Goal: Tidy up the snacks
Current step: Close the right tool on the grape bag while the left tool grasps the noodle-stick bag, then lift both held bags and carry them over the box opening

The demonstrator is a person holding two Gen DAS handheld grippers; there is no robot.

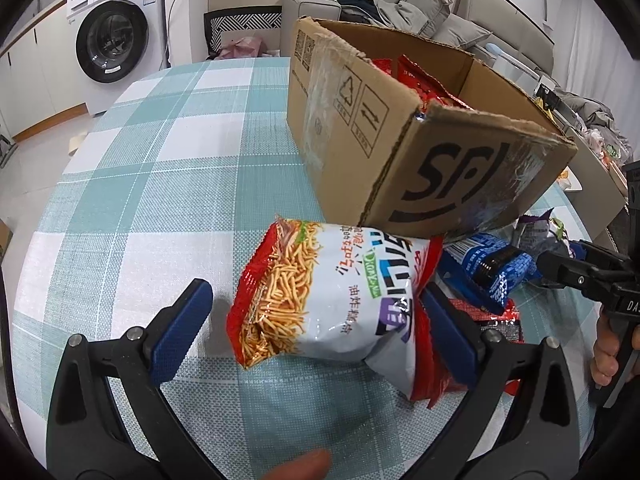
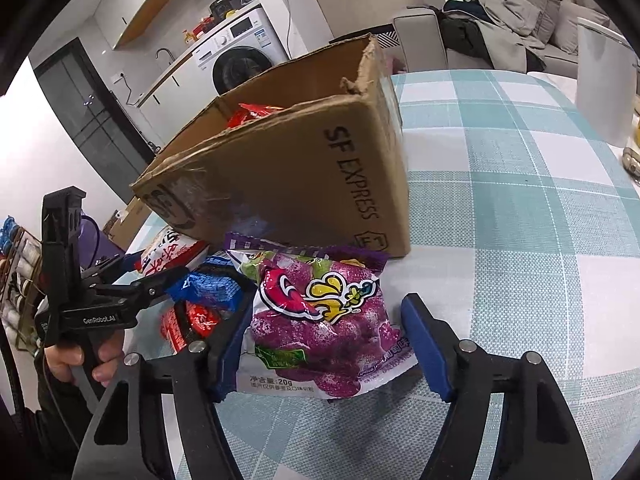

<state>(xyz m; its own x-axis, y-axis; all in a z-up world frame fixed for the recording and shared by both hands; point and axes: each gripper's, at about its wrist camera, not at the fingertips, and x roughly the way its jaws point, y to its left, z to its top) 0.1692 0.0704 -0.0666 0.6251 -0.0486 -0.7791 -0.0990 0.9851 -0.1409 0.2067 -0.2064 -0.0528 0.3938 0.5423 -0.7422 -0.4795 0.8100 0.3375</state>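
A white and red noodle snack bag lies on the checked tablecloth, between the blue pads of my left gripper. That gripper is open, with a clear gap at its left pad. A purple snack bag lies between the pads of my right gripper. The left pad is at the bag's edge and the right pad stands just off it, so this gripper is open. An open cardboard box stands just behind both bags, with red packets inside.
A blue packet and a red packet lie between the two grippers. The right gripper shows at the left wrist view's right edge. A washing machine and a sofa stand beyond the table. A white object stands at the far right.
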